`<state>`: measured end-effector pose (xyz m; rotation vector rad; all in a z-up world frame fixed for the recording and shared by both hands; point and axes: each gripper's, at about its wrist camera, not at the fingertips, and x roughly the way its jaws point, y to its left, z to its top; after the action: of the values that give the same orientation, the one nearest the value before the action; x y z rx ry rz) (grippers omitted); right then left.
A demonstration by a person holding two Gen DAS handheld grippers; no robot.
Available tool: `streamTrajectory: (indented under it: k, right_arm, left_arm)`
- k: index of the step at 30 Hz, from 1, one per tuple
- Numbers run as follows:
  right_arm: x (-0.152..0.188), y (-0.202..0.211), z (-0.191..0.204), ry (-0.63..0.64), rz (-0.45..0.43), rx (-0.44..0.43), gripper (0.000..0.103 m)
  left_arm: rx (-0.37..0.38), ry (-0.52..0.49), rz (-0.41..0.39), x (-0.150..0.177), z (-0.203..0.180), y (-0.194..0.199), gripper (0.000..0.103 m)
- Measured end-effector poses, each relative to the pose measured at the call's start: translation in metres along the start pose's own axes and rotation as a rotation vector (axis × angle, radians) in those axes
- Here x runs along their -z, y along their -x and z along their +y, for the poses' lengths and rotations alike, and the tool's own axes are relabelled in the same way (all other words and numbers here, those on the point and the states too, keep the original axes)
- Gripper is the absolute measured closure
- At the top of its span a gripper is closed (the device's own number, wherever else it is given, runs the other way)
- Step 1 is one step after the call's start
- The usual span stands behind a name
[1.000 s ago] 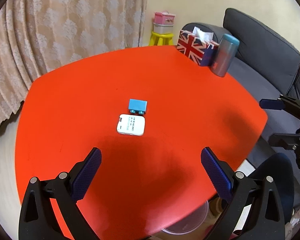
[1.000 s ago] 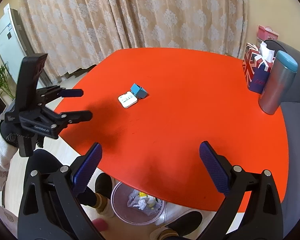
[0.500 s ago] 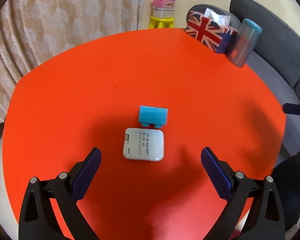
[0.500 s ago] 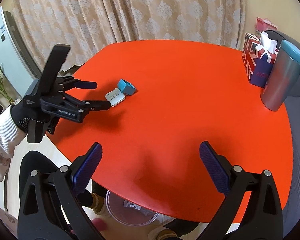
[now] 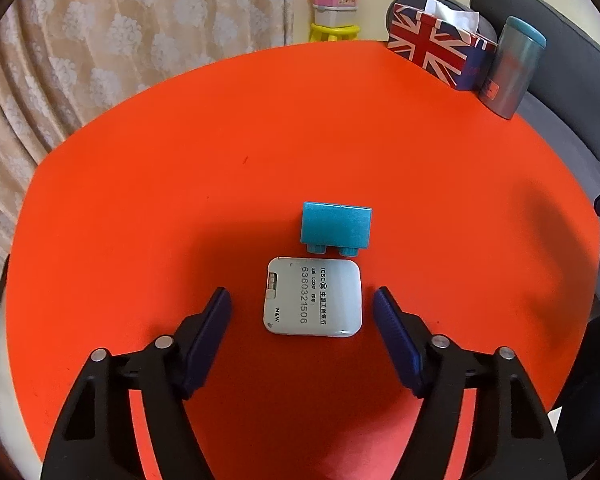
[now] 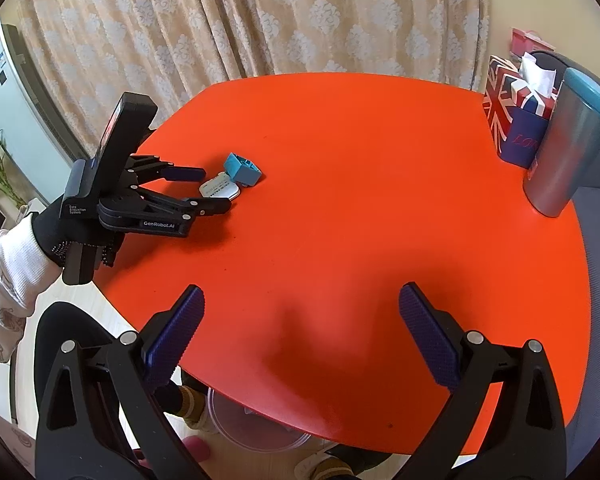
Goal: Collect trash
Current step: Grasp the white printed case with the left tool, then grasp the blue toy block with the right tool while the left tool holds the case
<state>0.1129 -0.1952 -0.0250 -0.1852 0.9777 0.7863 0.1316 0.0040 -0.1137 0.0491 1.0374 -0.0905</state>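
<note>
Bin [image 6: 256,432] under table: right wrist view only.

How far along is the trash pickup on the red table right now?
Done: nothing clearly; the bin's contents are hidden. In hand: the left hand-held gripper, jaws closing, straddles the white device, not yet gripped. Left: that, then the blue block. The right hand-held gripper is open, holding nothing.

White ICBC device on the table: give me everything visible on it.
The white ICBC device is a flat, rounded-corner, plastic-looking rectangle lying face up on the red table. It bears dark printed digits, an ICBC logo and a small side slot. It lies between the closing jaws of the left gripper, untouched; the blue block sits just beyond it.
</note>
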Motion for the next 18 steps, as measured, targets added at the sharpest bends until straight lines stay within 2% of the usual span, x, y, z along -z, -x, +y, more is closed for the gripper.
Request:
streamTrajectory:
  k: [2,11,18]
  right_arm:
    - [-0.001,-0.001,0.001,0.001,0.001,-0.001,0.007]
    - [-0.005,-0.008,0.002,0.012,0.003,-0.006,0.007]
    - [-0.019,-0.019,0.007,0.041,0.006,-0.025,0.007]
  left_arm:
    - [0.001,0.003,-0.004,-0.001,0.001,0.002,0.056]
    - [0.013,0.01,0.0,-0.001,0.004,0.007,0.056]
    - [0.016,0.032,-0.023,0.003,0.011,0.029,0.056]
